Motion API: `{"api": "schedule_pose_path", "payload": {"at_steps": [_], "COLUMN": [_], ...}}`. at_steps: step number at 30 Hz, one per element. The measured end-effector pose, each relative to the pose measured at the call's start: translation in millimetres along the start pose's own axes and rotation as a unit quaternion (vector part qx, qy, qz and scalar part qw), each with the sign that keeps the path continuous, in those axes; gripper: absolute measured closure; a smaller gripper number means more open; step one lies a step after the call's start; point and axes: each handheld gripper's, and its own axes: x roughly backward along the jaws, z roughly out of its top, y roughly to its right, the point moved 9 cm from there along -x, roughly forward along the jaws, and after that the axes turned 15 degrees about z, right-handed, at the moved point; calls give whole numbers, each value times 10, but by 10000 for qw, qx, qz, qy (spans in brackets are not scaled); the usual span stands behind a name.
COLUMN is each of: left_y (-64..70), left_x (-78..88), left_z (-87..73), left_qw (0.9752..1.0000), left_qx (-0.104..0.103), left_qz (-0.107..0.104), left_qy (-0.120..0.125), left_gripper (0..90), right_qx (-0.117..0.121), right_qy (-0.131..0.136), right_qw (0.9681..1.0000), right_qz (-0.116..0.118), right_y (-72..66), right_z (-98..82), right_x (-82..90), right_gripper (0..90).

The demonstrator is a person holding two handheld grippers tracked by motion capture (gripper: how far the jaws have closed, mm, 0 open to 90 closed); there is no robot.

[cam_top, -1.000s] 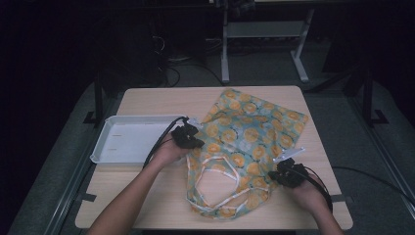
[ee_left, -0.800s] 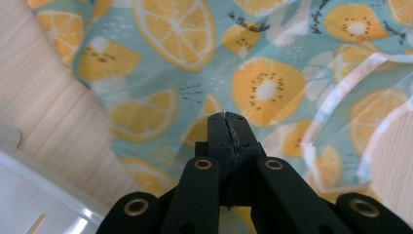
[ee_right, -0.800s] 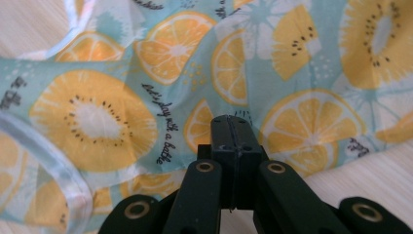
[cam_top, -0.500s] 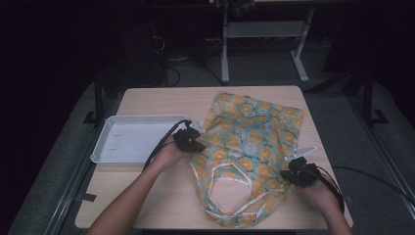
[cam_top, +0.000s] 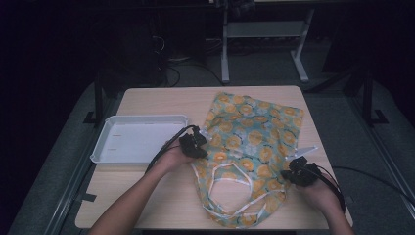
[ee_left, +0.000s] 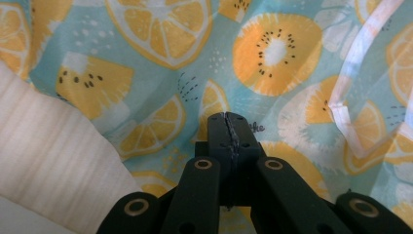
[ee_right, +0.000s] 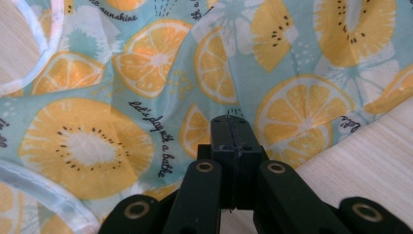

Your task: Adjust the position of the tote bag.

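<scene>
A tote bag (cam_top: 249,132) printed with orange and lemon slices on pale blue lies flat on the wooden table (cam_top: 161,100), its white handles (cam_top: 235,178) looped toward the front edge. My left gripper (cam_top: 196,143) sits at the bag's left edge, jaws shut with the fabric (ee_left: 272,48) pinched at their tips (ee_left: 227,117). My right gripper (cam_top: 292,172) is at the bag's right edge near the mouth. Its jaws (ee_right: 233,119) are shut too, and creases in the cloth (ee_right: 146,63) run into them.
A white tray (cam_top: 142,118) rests on the table left of the bag, just behind my left hand. Cables trail from both grippers. Beyond the table a metal stand (cam_top: 225,54) rises from the dark floor.
My right gripper has pulled a little to the right, and the bag's mouth end has spread wider and flatter. The handles now reach nearer the front edge. The left gripper barely shifted.
</scene>
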Motion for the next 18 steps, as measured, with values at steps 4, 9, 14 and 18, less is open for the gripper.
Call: {"api": "schedule_pose_path", "payload": {"at_steps": [4, 9, 14, 18], "left_y": [78, 185, 319, 403], "left_x": [29, 70, 141, 194], "left_z": [-13, -29, -95, -155], "left_qw": [9999, 9995, 9991, 9989], "left_qx": [-143, -225, -260, -243], "left_qz": [-69, -167, -310, -384], "left_qy": [-50, -112, -154, -133], "left_gripper": [900, 900, 900, 900], "right_qx": [29, 35, 33, 68], "right_qy": [-70, -102, -109, -127], "right_qw": [10000, 9999, 9999, 9999], "right_qz": [3, 15, 54, 73], "right_y": [10, 29, 44, 45], "right_z": [-11, -33, -59, -58], "right_x": [13, 34, 54, 55], "right_gripper": [897, 897, 897, 897]}}
